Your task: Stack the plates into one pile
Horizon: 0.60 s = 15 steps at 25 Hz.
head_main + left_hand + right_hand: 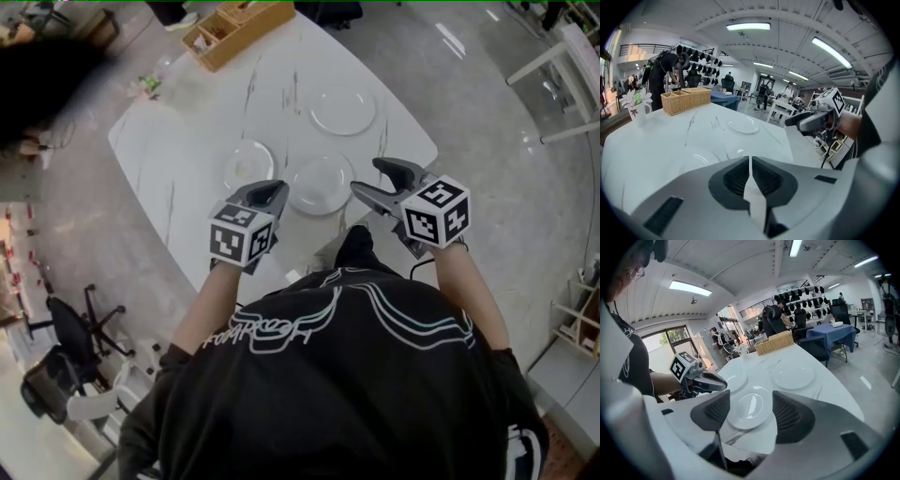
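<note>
Three white plates lie apart on the white marble table [187, 141]: a far one [343, 110], a left one [248, 164] and a near one [321, 184]. My left gripper [270, 194] hovers at the near edge, just left of the near plate, its jaws shut on nothing [750, 161]. My right gripper [375, 180] is open, just right of the near plate. Between its spread jaws [751, 412] the right gripper view shows the near plate [750, 406], with the left plate [733, 380] and the far plate [793, 376] behind it.
A wicker basket [239, 33] sits at the table's far edge, with a small flower vase [637, 105] to its left. An office chair [70, 347] stands on the floor to my left. People stand in the background beyond the table.
</note>
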### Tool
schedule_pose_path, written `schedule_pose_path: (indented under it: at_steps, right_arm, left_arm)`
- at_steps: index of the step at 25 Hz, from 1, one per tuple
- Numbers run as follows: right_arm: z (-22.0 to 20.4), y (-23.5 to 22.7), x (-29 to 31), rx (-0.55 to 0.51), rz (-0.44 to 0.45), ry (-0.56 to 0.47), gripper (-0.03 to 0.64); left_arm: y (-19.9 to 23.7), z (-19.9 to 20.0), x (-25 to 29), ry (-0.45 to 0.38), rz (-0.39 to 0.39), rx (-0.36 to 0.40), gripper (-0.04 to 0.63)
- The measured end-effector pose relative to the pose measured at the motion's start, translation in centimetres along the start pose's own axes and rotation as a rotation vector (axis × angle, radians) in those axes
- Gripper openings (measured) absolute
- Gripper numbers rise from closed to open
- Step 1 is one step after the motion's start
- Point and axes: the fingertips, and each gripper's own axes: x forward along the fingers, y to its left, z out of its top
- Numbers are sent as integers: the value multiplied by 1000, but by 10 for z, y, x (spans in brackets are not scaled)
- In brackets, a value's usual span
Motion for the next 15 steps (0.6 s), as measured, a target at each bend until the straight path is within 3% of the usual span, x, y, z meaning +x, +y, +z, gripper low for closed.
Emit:
schedule_pose_path:
  at_steps: [4,15]
  right_arm:
    - [-6,-10,14,-1,22,62,296]
    - [-23,-24,43,2,69,165,296]
  left_arm:
    - [10,-12,12,49,39,20,38]
    - [19,-30,30,90,30,-26,38]
